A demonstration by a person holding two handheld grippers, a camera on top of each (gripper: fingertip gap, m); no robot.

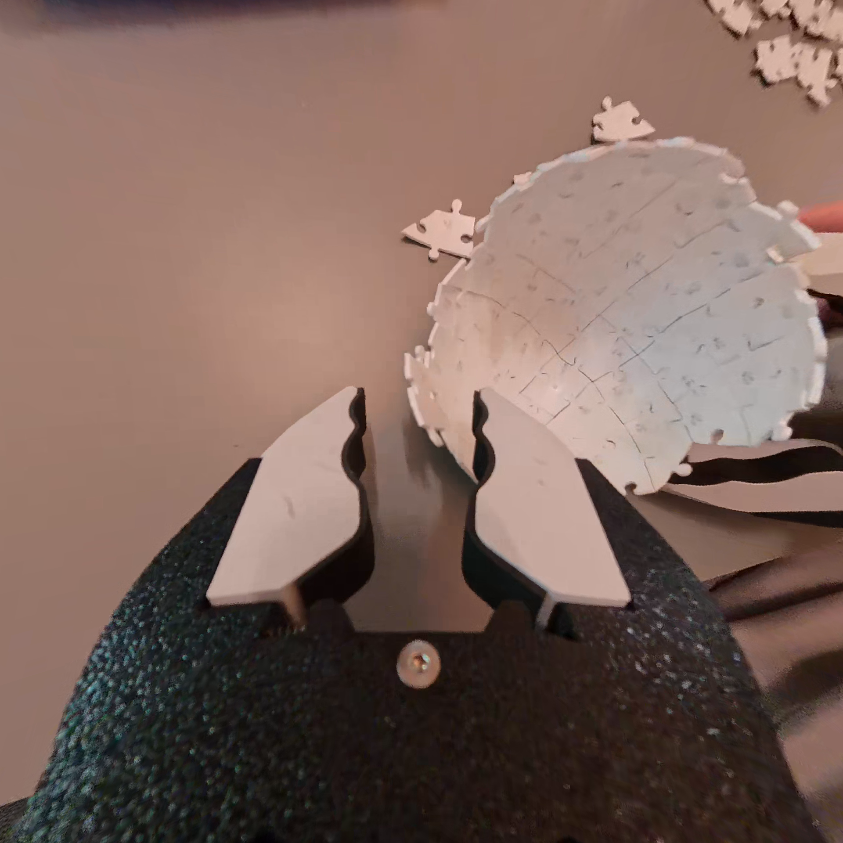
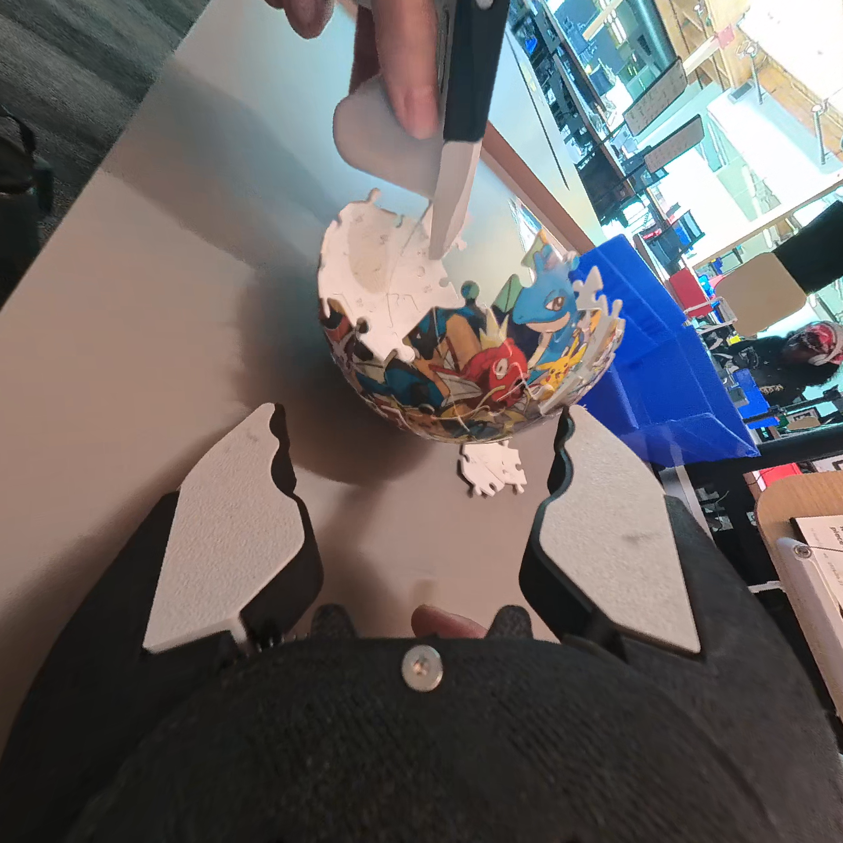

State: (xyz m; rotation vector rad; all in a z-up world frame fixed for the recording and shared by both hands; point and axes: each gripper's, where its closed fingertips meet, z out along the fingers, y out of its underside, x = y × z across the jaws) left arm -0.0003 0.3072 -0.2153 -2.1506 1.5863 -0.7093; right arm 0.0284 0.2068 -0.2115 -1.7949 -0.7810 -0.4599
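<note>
**Puzzle shell half-built, both grippers empty**

Puzzle shell [image 2: 460,346] is the thing I am working around: a bowl-shaped section of a spherical jigsaw, printed in bright cartoon colours outside and plain white inside. On my right gripper [image 2: 422,419] the jaws stand wide apart and hold nothing. The shell sits just beyond their tips, centred on the gap, with its rim close to the right-hand tip. A small cluster of loose white pieces [image 2: 495,467] lies on the table [image 2: 137,365] between the tips, under the shell's near edge.

My left gripper [image 1: 418,396] is also parted and empty. Its right finger [image 1: 524,479] overlaps the shell's white inner face [image 1: 629,310] from this angle; I cannot tell whether they touch. Two single pieces [image 1: 444,230] [image 1: 620,123] lie past the shell, and a heap of spare pieces [image 1: 793,50] farther off to the right.

I judge the shell light, stiff piece by piece, but fragile as a whole: the interlocked seams could pop under a squeeze. The notched rim looks weakest, so I would pinch the wall lightly, well below the rim. A blue bin [image 2: 661,365] sits beyond the shell, right of the jaws.
</note>
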